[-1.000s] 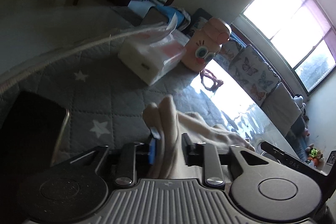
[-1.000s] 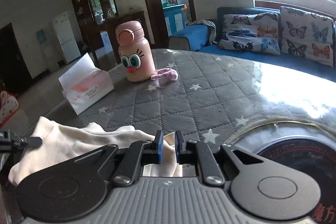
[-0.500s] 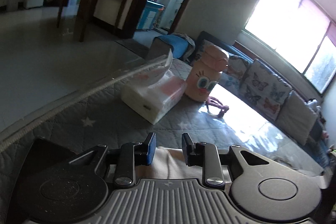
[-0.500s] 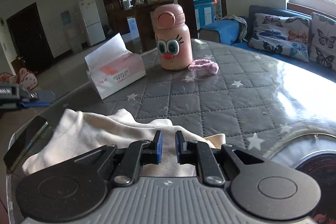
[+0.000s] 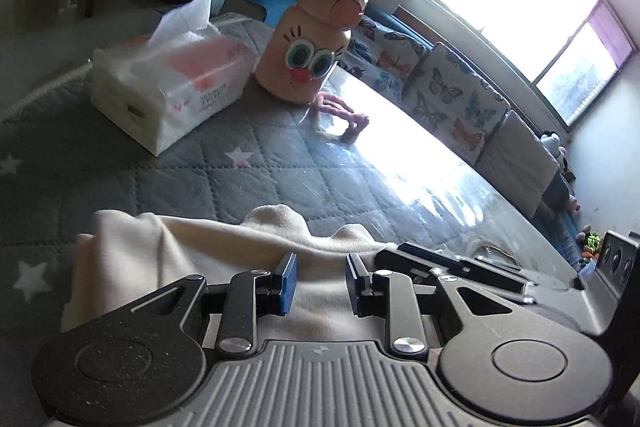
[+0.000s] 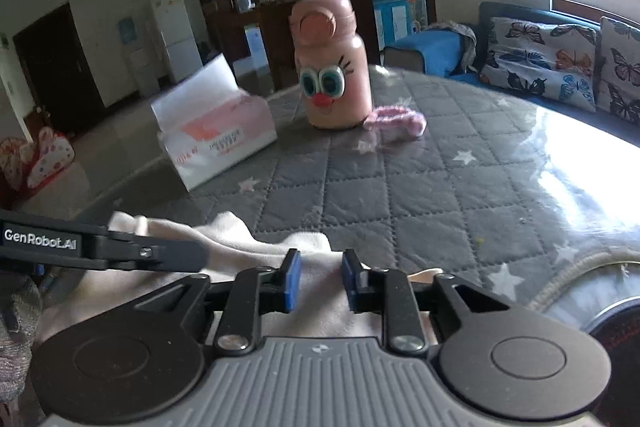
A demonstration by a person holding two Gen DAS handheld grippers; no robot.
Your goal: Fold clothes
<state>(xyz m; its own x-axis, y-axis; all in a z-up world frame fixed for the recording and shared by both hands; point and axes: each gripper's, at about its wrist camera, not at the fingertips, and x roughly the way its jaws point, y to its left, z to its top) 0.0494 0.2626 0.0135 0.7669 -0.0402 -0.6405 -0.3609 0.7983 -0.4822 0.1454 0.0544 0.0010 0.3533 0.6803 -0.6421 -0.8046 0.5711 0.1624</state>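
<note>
Two tools were recorded, both over one cream garment (image 5: 192, 259) that lay bunched on the grey quilted desk (image 5: 224, 187).

Left tool (image 5: 320, 283): fingers parted with a clear gap, gripping nothing; the garment lay directly beneath and ahead of the tips. Whether the pads touched the cloth could not be told.

Right tool (image 6: 319, 279): fingers parted to a similar width, holding nothing; the garment (image 6: 248, 239) lay under the gap and spread away to the left tool's side, where that tool's dark arm crossed above the cloth.

Garment: crumpled, its far edge rising in soft humps, at the near edge of the desk.

Pink cartoon-faced bottle (image 5: 310, 43): upright, well beyond the garment. Tissue pack (image 5: 168, 83): just beside the bottle, between it and the desk rim. Pink fuzzy item (image 6: 398, 117): at the bottle's base, on the side opposite the tissue pack.
</note>
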